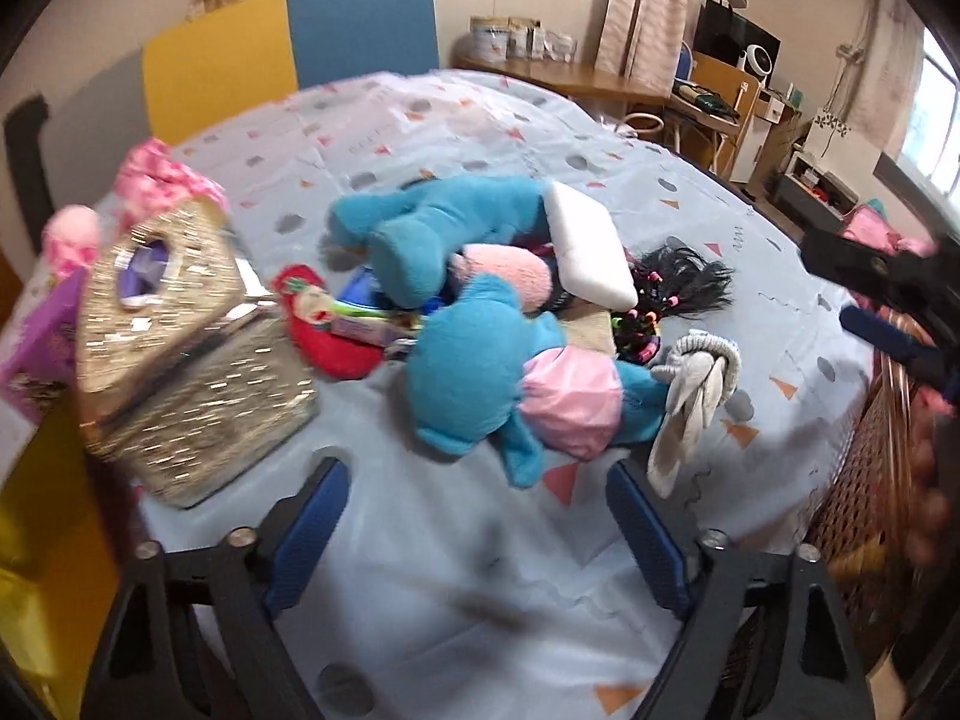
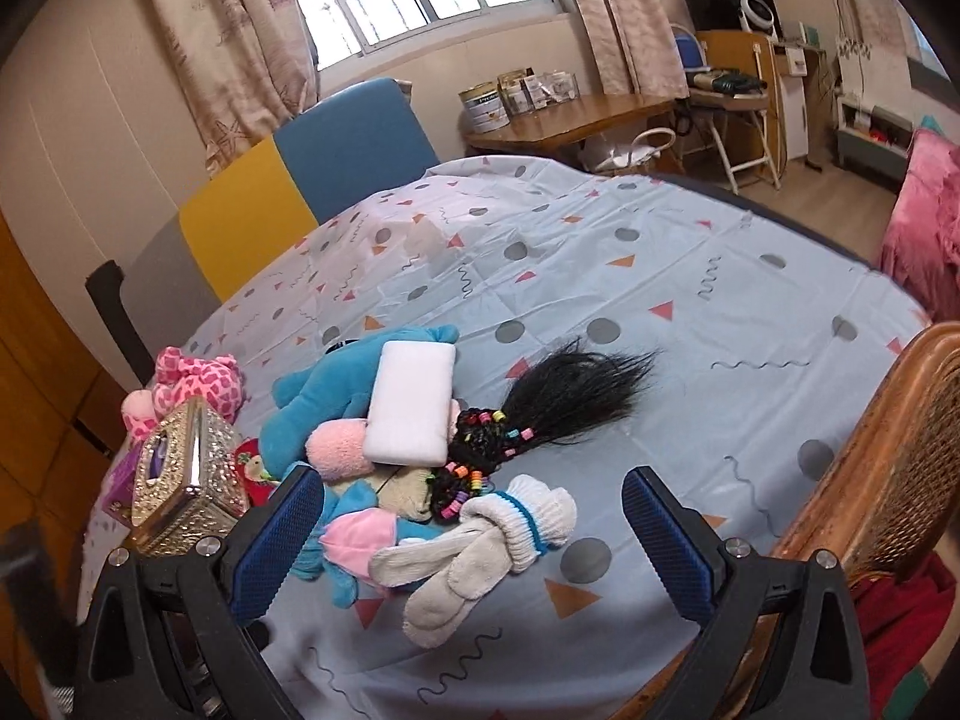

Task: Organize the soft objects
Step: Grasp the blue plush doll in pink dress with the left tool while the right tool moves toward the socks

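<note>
My left tongs (image 1: 477,531) hang with both blue-padded fingers (image 1: 312,531) spread wide, nothing between them. My right tongs (image 2: 471,546) are spread just as wide, their ribbed blue pads (image 2: 666,546) gripping nothing. From the left wrist view, I catch my right tongs (image 1: 894,312) off at the right edge, blurred, held higher than the left and pointing inward.
</note>
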Tool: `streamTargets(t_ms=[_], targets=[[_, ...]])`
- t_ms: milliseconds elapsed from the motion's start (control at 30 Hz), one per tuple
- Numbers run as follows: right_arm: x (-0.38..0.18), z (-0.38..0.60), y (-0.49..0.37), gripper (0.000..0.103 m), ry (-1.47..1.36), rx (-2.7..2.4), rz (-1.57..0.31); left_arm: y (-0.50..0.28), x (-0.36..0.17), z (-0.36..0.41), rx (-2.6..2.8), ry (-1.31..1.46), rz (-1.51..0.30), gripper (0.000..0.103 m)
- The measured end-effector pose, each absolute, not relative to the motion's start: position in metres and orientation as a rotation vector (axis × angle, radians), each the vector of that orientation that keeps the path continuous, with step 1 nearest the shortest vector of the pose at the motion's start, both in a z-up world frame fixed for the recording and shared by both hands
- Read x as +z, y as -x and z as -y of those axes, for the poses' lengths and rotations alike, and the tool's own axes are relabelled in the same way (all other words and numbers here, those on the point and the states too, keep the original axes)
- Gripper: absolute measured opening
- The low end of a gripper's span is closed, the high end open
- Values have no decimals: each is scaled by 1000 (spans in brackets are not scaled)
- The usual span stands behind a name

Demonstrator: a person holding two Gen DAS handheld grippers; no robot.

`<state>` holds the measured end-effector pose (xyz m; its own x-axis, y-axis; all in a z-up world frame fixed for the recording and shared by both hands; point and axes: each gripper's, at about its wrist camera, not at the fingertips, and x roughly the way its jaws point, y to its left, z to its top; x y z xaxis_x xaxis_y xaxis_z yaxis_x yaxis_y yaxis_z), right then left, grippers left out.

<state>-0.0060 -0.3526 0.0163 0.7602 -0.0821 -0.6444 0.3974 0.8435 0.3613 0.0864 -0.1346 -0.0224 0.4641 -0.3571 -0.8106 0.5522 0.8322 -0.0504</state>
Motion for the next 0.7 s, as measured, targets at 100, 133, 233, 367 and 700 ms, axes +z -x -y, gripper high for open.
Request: streamTargets(t_ms=[100,133,233,367,700], targets=[[12,355,4,102,-540,-259,-676,-103,-31,144,-552,-198,-969,79],[12,355,3,102,-538,-256,-675,-109,-34,147,-538,-185,-971,79],[11,353,0,102,-539,-230,-685,-123,-36,155,-514,-153,-962,85],[10,353,-1,102,-539,-231,-686,-138,-47,170,-503,-174,-953,57],[10,351,-3,102,-533,-239,-698,-130,-44,141,-536,-75,-931,44]])
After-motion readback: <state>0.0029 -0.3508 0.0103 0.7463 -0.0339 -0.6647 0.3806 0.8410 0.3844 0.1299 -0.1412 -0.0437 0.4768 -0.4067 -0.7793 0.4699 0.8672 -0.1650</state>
